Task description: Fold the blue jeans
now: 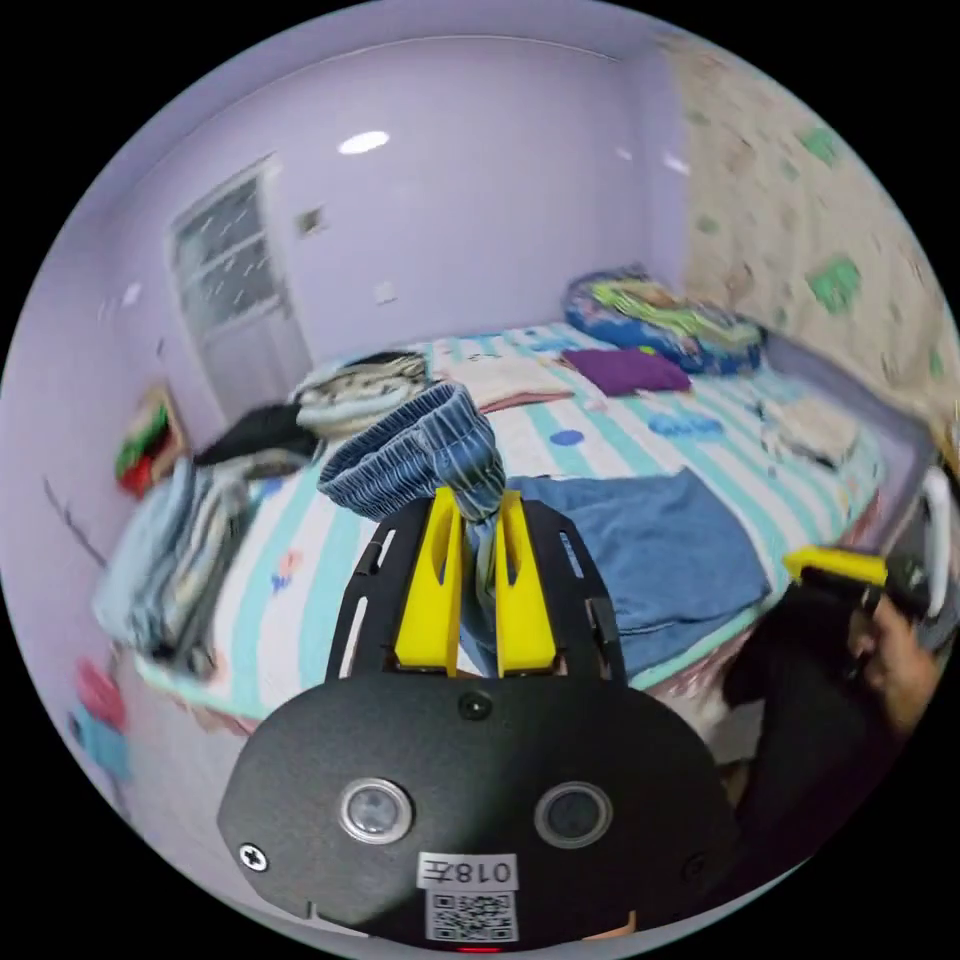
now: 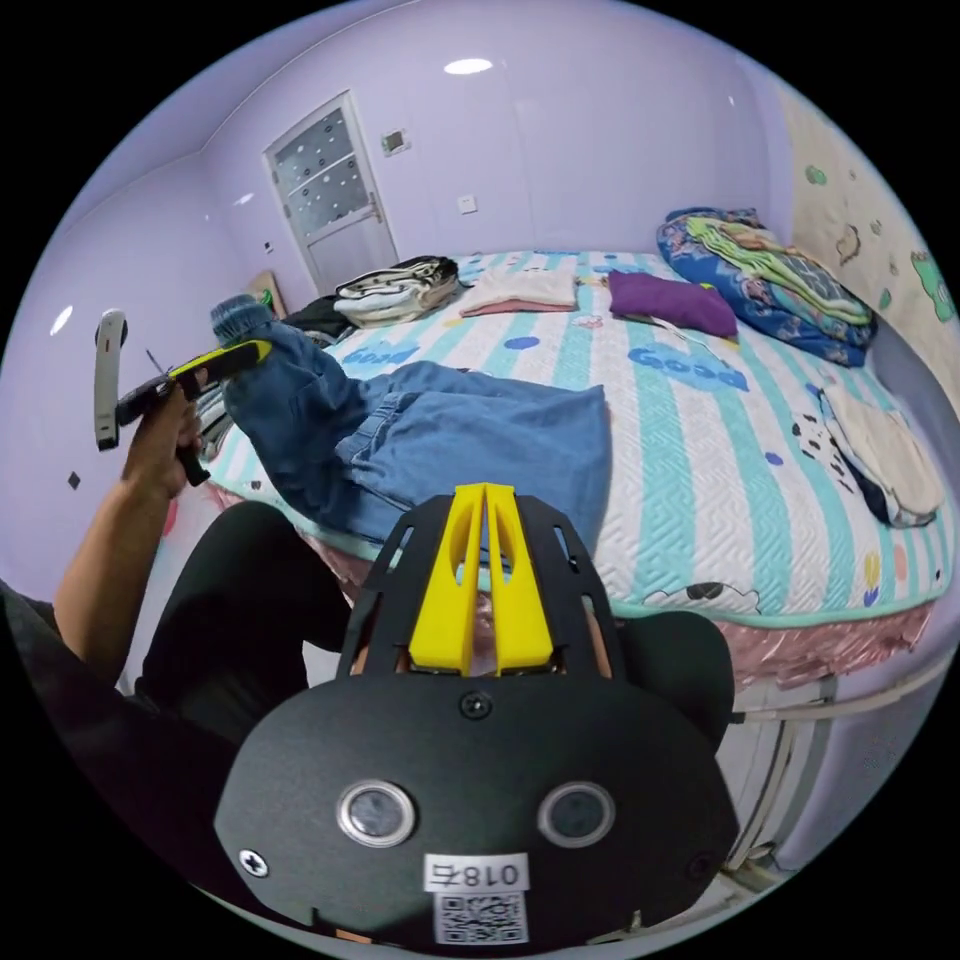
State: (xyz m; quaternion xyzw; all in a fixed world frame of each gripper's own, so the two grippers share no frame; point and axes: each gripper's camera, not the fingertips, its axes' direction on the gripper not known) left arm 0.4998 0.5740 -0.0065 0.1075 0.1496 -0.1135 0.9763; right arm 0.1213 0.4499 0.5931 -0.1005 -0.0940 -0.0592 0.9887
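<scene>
Left tongs (image 1: pixel 478 520) pinch the blue jeans (image 1: pixel 640 560) by a lifted leg cuff; right tongs (image 2: pixel 484 520), pressed together, apparently empty, hover nearer the waist end.

The jeans (image 2: pixel 470 430) are blue denim, striped inside the cuff. The bed (image 2: pixel 720 470) cover has teal and white stripes, and a purple cloth (image 2: pixel 670 300) lies on it. Walls (image 2: pixel 590 150) are pale lilac; the jaws are yellow.
</scene>
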